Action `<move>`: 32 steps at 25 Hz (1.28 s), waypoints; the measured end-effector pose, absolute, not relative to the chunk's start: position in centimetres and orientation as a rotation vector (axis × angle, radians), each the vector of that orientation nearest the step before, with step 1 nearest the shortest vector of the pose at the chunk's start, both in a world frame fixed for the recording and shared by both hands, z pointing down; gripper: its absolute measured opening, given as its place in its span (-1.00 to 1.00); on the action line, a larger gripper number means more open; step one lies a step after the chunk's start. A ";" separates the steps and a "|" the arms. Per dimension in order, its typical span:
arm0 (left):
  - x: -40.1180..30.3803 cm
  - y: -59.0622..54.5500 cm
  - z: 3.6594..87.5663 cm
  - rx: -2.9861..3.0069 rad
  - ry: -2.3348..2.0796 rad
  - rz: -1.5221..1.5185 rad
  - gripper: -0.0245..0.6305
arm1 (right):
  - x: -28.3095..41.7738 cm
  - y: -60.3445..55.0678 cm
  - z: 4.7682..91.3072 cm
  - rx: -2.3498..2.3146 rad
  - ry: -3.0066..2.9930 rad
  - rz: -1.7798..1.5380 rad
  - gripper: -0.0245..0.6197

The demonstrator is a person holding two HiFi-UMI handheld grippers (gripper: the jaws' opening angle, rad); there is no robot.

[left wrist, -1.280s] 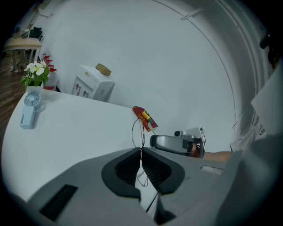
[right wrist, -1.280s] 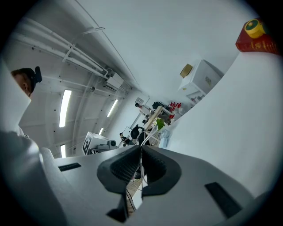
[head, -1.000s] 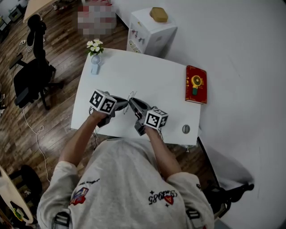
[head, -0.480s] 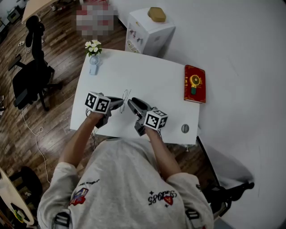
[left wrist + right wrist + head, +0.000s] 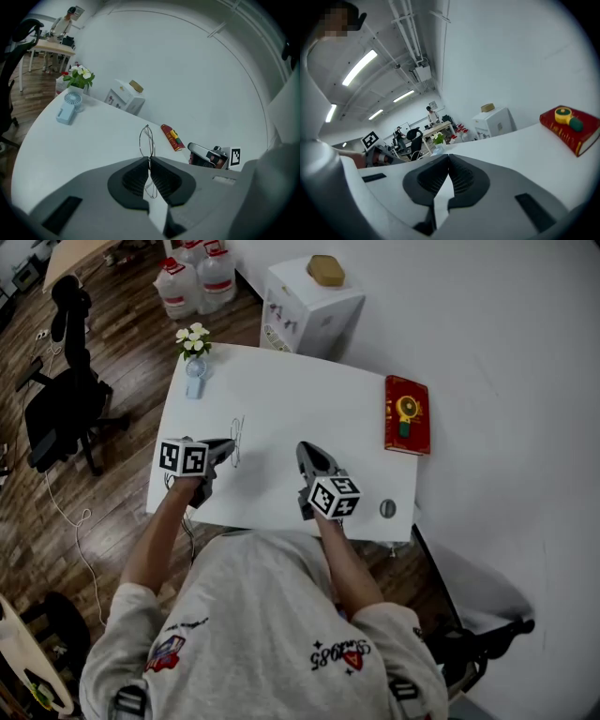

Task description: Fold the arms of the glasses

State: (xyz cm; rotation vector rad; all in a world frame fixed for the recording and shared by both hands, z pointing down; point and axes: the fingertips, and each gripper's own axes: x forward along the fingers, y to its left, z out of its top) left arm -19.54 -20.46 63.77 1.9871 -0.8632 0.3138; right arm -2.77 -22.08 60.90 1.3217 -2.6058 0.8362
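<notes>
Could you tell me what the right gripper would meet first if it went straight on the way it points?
Probably the bare table just ahead, as the right gripper seems angled slightly downward; further along, the flowers lie roughly in line.

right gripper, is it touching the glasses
Apart. In the head view the right gripper sits well clear of the glasses, which the left gripper pinches. The right gripper view shows its jaws shut on nothing.
</notes>
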 end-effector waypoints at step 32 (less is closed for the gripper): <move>-21.6 -21.6 60.4 2.015 -0.942 0.215 -0.88 | -3.1 -23.2 54.1 1.375 -2.612 0.314 -0.92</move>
